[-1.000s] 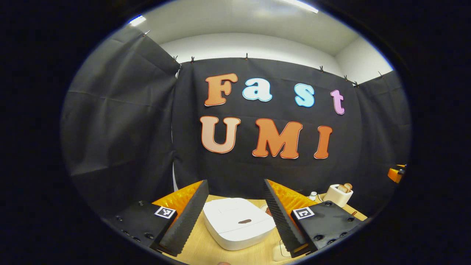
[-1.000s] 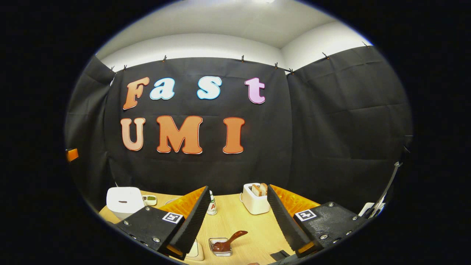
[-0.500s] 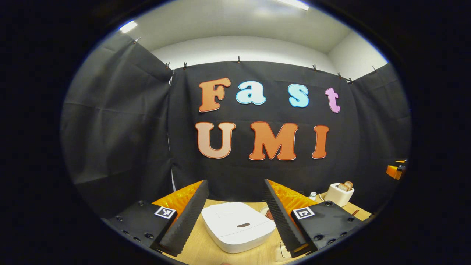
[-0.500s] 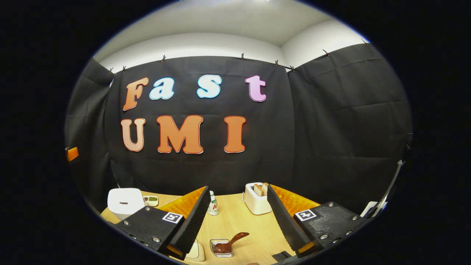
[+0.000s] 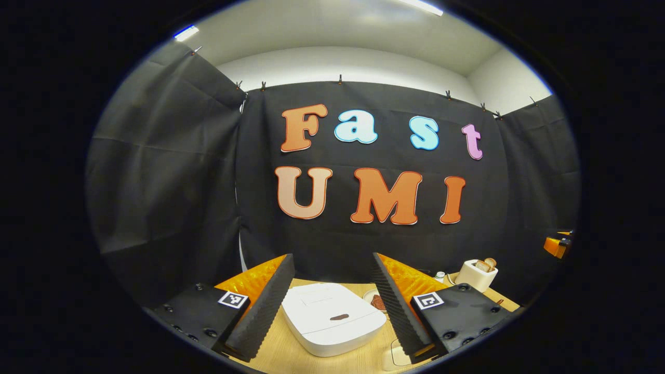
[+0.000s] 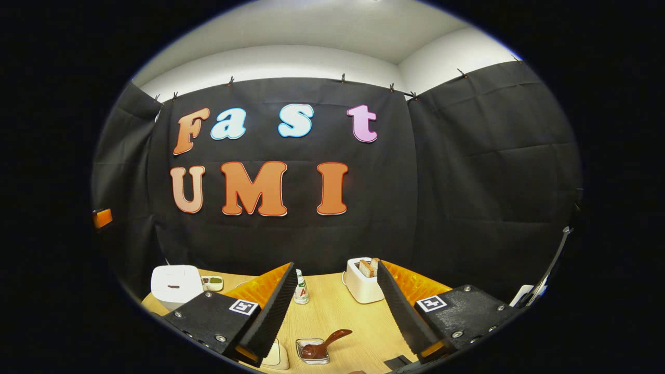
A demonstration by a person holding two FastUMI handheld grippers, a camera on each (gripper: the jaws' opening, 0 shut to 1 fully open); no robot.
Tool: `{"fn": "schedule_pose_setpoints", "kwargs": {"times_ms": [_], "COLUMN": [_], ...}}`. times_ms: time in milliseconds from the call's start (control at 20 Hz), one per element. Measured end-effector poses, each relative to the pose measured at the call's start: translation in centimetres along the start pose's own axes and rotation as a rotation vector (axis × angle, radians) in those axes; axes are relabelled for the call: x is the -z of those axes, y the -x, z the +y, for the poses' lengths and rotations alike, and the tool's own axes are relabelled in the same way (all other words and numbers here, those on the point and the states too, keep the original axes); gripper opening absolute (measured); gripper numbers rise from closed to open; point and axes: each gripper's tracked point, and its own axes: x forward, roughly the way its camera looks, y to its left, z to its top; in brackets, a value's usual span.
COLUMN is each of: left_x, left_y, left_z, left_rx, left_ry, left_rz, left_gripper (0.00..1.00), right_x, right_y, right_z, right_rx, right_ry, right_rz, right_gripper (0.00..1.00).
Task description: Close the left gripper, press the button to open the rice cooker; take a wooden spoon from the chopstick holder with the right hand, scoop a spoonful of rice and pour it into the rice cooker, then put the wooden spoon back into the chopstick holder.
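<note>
White and closed, the rice cooker [image 5: 332, 318] sits flat on the pale wooden surface [image 5: 291, 353], framed between the two fingers of the left gripper [image 5: 332, 306]. A small dark oval button [image 5: 339, 317] shows on its lid toward the near edge. The left gripper hangs above the surface with its fingers spread wide and nothing between them but the cooker farther off; it touches nothing. It points roughly level, tipped a little down toward the cooker.

In the right gripper view the same cooker [image 6: 175, 285] stands far to the left at the back of the surface [image 6: 337, 317], near the black cloth wall. Just beside it lies a small tray [image 6: 212, 282] with something green in it. The right gripper [image 6: 335, 306] is also held clear of the surface, its fingers spread apart and empty, aimed along the surface toward the wall.

Between those fingers, close to the camera, a brown wooden spoon [image 6: 322, 344] rests with its bowl in a small clear dish [image 6: 310, 349], its handle slanting up to the right. I cannot tell whether the dish holds rice. Farther back stand a small bottle [image 6: 300, 291] and a white toaster [image 6: 363, 283] with bread slices [image 6: 368, 267] standing up out of it. The toaster [image 5: 477, 274] also appears at the right of the left gripper view, well apart from the cooker.
</note>
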Motion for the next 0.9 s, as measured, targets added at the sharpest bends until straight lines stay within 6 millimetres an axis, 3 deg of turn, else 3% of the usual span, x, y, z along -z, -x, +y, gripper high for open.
{"fn": "schedule_pose_setpoints", "kwargs": {"times_ms": [150,300,350,450,550,700,800,850,900], "left_x": [0.2,0.4,0.1,0.5,1.0,1.7,2.6,3.0,3.7], "left_y": [-0.2,-0.6,-0.7,-1.0,-1.3,-2.9,-2.9,-3.7,-4.0], "left_z": [0.2,-0.2,0.8,0.5,0.1,0.5,0.1,0.1,-0.3], "left_rx": [-0.012,-0.002,-0.036,-0.030,-0.009,-0.029,-0.012,-0.010,0.010], "left_ry": [-0.023,-0.026,-0.030,-0.022,-0.014,-0.022,-0.019,-0.018,-0.014], "left_rz": [0.007,0.013,0.005,0.016,0.034,0.039,0.066,0.076,0.091], "left_gripper": [0.74,0.65,0.47,0.11,0.17,0.09,0.05,0.06,0.05], "right_x": [0.0,0.3,0.3,0.4,0.4,0.5,0.6,0.6,0.6], "right_y": [-0.2,-0.3,-0.4,-0.4,-0.5,-0.7,-0.8,-0.9,-0.9], "right_z": [-0.2,-0.3,-0.3,-0.1,-0.1,0.0,0.1,0.0,0.0], "right_rx": [0.008,0.009,0.007,0.006,0.007,0.006,0.006,0.009,0.014], "right_ry": [-0.001,0.003,0.003,0.005,0.011,0.013,0.015,0.018,0.018], "right_rz": [0.002,0.007,0.010,0.012,0.013,0.016,0.017,0.018,0.019], "right_gripper": [0.95,0.95,0.95,0.95,0.95,0.95,0.95,1.00,0.95]}}
